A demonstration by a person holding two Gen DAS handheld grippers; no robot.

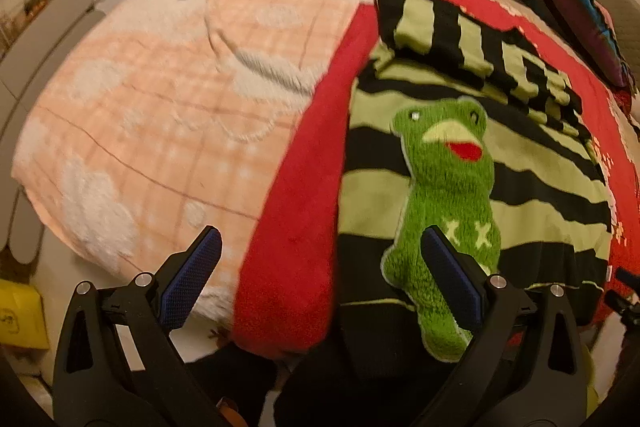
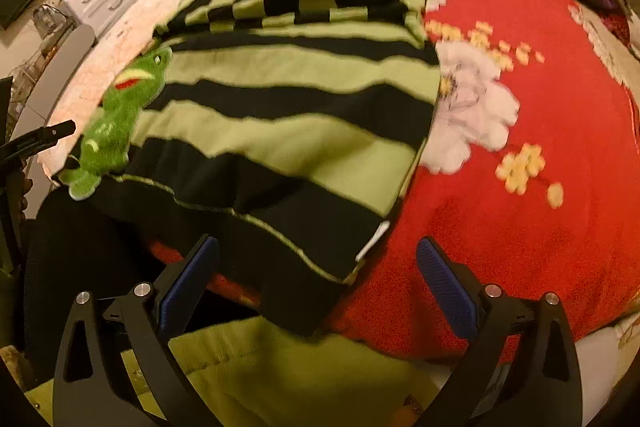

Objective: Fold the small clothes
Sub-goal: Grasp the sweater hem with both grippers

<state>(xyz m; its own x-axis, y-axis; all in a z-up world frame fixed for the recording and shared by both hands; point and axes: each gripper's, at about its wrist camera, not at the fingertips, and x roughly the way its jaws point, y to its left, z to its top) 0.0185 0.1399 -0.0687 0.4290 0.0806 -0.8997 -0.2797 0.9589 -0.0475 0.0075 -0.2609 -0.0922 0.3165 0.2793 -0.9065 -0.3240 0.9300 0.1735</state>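
While we look along the left gripper (image 1: 320,267), the striped sweater (image 1: 460,171) lies flat on the red blanket (image 1: 296,227) near the bed's front edge, black and light-green bands, one sleeve folded across the top. A fuzzy green frog patch (image 1: 444,195) sits on its front. Our left gripper is wide open with nothing in it; the right blue pad (image 1: 452,275) overlaps the frog in the picture, but we can't tell if it actually touches. The peach checked blanket (image 1: 160,107) covers the bed's left side.

From the right wrist, we see the same sweater (image 2: 280,131) with its black hem hanging over the bed's front edge, and the frog (image 2: 116,123) at its left side. The right gripper (image 2: 318,279) is also wide open and empty, above the hem's right corner.
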